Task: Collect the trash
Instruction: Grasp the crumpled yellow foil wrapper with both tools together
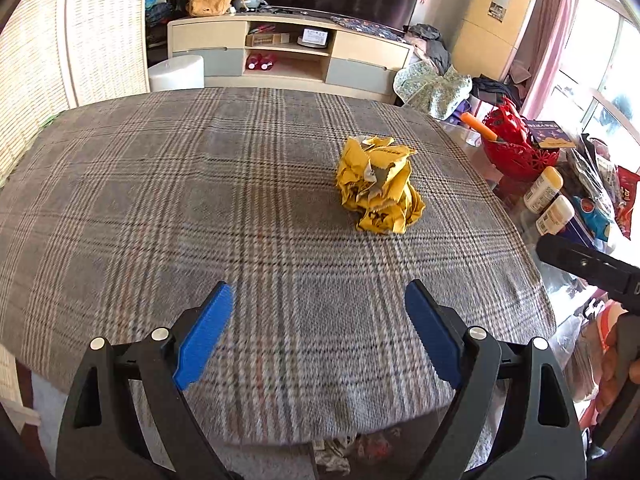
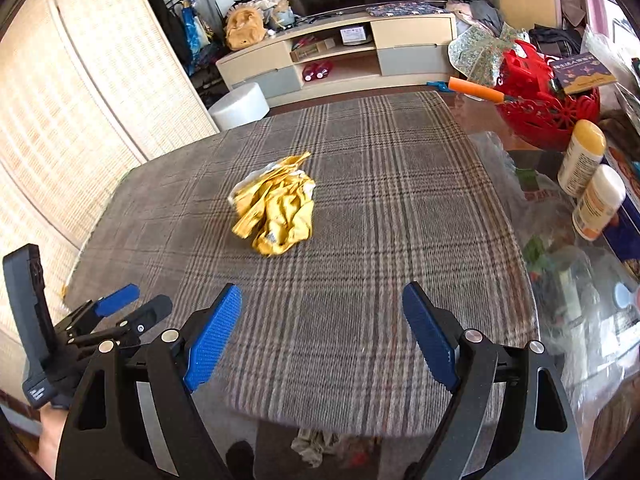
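So there's one crumpled yellow paper wrapper [image 1: 379, 185] sitting on the grey plaid tablecloth [image 1: 200, 200], nothing else on the cloth. It lies ahead of both grippers, well apart from the fingertips. The left gripper [image 1: 319, 332] sees it forward and right; the right gripper [image 2: 322, 334] sees it forward and slightly left. Both have their jaws spread wide and empty. Which is nearer, I can't tell. The wad has no clear long axis.

Two near-edge views, seemingly sharing plaid tabletop [image 1: 240, 200].
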Available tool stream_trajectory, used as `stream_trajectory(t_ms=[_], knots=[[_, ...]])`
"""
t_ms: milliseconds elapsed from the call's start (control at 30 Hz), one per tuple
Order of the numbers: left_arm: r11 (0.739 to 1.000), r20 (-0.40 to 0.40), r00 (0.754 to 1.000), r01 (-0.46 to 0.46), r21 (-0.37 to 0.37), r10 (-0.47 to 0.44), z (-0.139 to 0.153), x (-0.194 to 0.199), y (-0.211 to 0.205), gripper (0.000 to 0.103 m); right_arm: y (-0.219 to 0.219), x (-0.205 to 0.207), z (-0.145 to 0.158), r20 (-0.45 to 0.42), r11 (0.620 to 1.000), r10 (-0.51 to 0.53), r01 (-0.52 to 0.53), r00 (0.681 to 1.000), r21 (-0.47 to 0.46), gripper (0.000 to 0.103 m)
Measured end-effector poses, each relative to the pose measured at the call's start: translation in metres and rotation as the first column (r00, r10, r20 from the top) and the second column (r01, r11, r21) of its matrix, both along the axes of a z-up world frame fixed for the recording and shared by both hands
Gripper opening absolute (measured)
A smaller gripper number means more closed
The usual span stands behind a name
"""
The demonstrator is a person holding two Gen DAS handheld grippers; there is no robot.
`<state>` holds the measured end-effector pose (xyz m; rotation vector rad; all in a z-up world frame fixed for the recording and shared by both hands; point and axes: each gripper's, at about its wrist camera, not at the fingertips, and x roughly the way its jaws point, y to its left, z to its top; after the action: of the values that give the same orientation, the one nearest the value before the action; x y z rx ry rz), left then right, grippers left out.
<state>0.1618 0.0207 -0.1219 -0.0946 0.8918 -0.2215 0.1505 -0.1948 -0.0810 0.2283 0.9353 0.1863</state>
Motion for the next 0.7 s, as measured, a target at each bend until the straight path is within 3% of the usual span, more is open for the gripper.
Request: stream_trajectory(t_ms=[300, 467, 700], knots=[[0.999, 0.01, 1.0, 0.004, 0.051, -0.004, -0.002, 0.059, -0.029, 0.083, 0.001, 0.017, -0.051, -0.034, 0.999, 0.049, -0.05, 0.998, -0.018, 0.084], [0.997, 0.019, 1.0, 0.01, 0.079, -0.012, -0.009, 0.087, -0.049, 0.083, 0.013, 0.009, -0.064, -0.01, 0.991, 0.107, -0.107, 0.994, -0.082, 0.084], [0.998, 0.027, 0.999, 0.032, 0.06, -0.034, -0.015, 0.117, -0.074, 0.092, 0.023, 0.019, -0.066, 0.043, 0.986, 0.125, -0.119, 0.991, -0.117, 0.084]])
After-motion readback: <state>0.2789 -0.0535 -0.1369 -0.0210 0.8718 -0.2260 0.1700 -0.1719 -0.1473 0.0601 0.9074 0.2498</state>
